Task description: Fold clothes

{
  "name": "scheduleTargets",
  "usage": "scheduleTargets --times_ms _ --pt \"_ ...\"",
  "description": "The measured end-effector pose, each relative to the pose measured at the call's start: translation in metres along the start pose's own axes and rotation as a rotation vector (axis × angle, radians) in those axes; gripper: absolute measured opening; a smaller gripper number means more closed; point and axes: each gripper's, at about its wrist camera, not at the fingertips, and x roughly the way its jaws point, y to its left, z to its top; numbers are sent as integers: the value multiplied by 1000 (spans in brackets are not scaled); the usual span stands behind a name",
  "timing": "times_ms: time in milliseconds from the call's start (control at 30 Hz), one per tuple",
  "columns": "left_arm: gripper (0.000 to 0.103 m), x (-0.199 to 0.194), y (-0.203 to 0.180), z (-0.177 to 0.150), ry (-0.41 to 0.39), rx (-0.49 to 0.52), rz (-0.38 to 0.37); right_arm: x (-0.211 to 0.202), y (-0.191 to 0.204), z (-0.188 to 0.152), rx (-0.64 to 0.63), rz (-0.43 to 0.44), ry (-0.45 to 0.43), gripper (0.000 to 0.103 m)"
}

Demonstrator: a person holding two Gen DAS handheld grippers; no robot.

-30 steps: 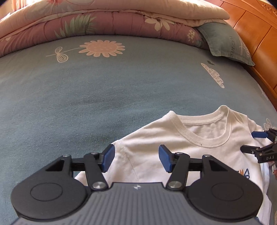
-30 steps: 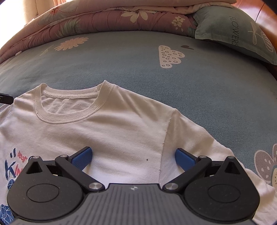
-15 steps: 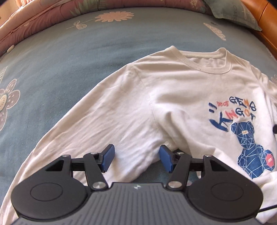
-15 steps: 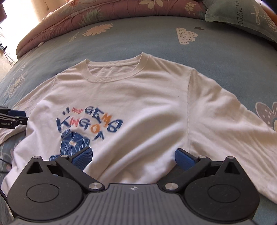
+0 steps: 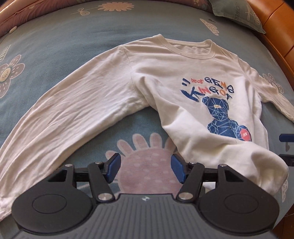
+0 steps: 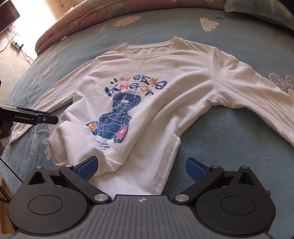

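Observation:
A white long-sleeved shirt (image 5: 165, 77) with a blue bear print lies face up on the bed, collar away from me, sleeves spread out to both sides. Its lower body is bunched and rumpled near the hem (image 6: 139, 147). My left gripper (image 5: 145, 165) is open and empty, hovering over the bedsheet just left of the hem, below the left sleeve (image 5: 60, 117). My right gripper (image 6: 141, 167) is open and empty, its jaws standing wide over the hem. The left gripper also shows in the right wrist view (image 6: 27, 116).
The bed has a blue-grey flowered sheet (image 5: 55, 42). A folded pink quilt (image 6: 77, 22) and a green pillow (image 5: 237, 14) lie at the head. A wooden bed frame (image 5: 275, 35) runs along the right. The floor with a cable (image 6: 16, 44) lies off the left side.
Both grippers have pulled back from the collar and shoulders down to the hem end of the shirt. The whole shirt has come into view. Both stayed open.

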Motion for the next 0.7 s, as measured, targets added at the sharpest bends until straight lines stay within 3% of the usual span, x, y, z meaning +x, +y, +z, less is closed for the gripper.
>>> scheduleTargets --times_ms 233,433,500,567,700 --pt "62 -13 -3 -32 50 -23 20 -5 57 1 -311 87 -33 103" --pt "62 -17 -1 -45 55 -60 21 48 97 0 -569 -9 31 103" --pt "62 -20 -4 -48 48 -55 9 52 91 10 -573 -22 5 103" --pt "62 -22 -5 -51 47 -57 -6 50 72 28 -499 -48 -31 103" --pt "62 -20 -14 -54 45 -61 -51 49 20 61 -327 -233 -63 103"
